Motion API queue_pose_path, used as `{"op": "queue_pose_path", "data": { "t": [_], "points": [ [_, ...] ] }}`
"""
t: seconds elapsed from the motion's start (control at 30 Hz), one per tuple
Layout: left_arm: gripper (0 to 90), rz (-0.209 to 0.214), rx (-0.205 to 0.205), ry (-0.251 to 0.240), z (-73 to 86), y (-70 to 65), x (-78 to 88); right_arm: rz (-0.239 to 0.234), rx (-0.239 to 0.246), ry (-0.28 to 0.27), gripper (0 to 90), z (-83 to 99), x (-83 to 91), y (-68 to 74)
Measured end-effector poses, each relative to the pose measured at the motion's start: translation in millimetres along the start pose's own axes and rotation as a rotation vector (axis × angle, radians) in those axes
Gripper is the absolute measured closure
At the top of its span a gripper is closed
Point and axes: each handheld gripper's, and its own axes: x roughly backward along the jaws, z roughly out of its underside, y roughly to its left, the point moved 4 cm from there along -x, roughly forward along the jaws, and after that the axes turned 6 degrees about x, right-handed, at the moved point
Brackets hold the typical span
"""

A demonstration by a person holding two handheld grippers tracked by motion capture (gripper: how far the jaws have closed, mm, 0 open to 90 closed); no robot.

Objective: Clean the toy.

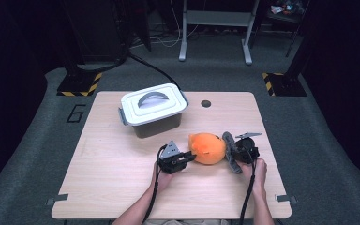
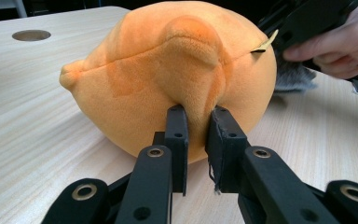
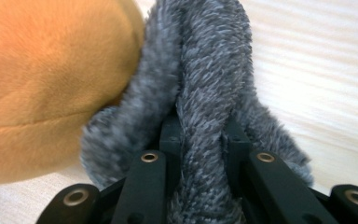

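Note:
An orange plush toy (image 1: 207, 148) with a grey furry tail (image 1: 231, 152) lies on the wooden table (image 1: 112, 168), right of centre. My left gripper (image 1: 187, 158) comes from the toy's left and is shut on a fold of orange plush (image 2: 198, 100), pinched between its jaws (image 2: 196, 135). My right gripper (image 1: 242, 151) sits at the toy's right end, shut on the grey tail (image 3: 205, 93), which bulges up between its jaws (image 3: 204, 140). The orange body (image 3: 46, 79) lies to the left in the right gripper view. A hand holds each gripper.
A grey lidded box (image 1: 153, 109) with a handle stands at the back, left of the toy. A round hole (image 1: 206, 103) is in the table's far edge area. In the left gripper view, the other hand and gripper (image 2: 326, 32) are behind the toy.

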Motion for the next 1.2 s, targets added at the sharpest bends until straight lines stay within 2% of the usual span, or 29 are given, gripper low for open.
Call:
{"op": "queue_pose_path", "data": {
  "t": [0.17,0.23,0.3,0.4,0.5,0.63,0.73,0.87,1.0,1.07,1.2],
  "points": [
    [78.7,-0.001,0.0,-0.001,-0.1,0.1,0.0,0.032,-0.004,-0.088,75.4,-7.8,31.3,-3.3],
    [78.7,-0.001,0.0,-0.001,-0.1,0.1,0.0,0.04,0.017,-0.132,75.4,-13.3,45.7,-0.5],
    [78.6,-0.002,0.0,-0.002,-0.1,0.2,0.0,0.019,0.043,-0.173,75.4,-20.1,60.6,7.2],
    [78.5,-0.004,0.0,-0.005,-0.2,0.3,-0.1,0.002,0.09,-0.194,75.3,-27.7,72.0,21.5],
    [78.5,-0.005,0.0,-0.004,-0.2,0.3,0.0,-0.03,0.13,-0.196,75.2,-32.2,71.7,35.7],
    [78.2,-0.008,-0.003,-0.001,-0.2,0.3,0.1,-0.052,0.153,-0.17,75.3,-34.9,57.2,45.9],
    [77.4,-0.008,-0.001,0.006,-0.6,0.9,0.7,-0.04,0.145,-0.156,75.4,-35.9,49.1,49.7],
    [72.6,-0.023,-0.006,0.018,-1.6,0.9,1.9,-0.023,0.14,-0.154,75.4,-38.6,47.2,49.0],
    [58.0,-0.088,-0.039,0.051,-3.2,-2.4,3.6,0.0,0.13,-0.14,75.5,-41.8,43.3,48.3],
    [52.1,-0.121,-0.076,0.071,-4.2,-5.2,3.1,0.004,0.119,-0.141,75.5,-43.9,41.4,47.5],
    [45.2,-0.175,-0.132,0.092,-4.6,-9.0,-2.5,0.013,0.117,-0.138,75.5,-46.6,39.1,45.2]
  ]
}}
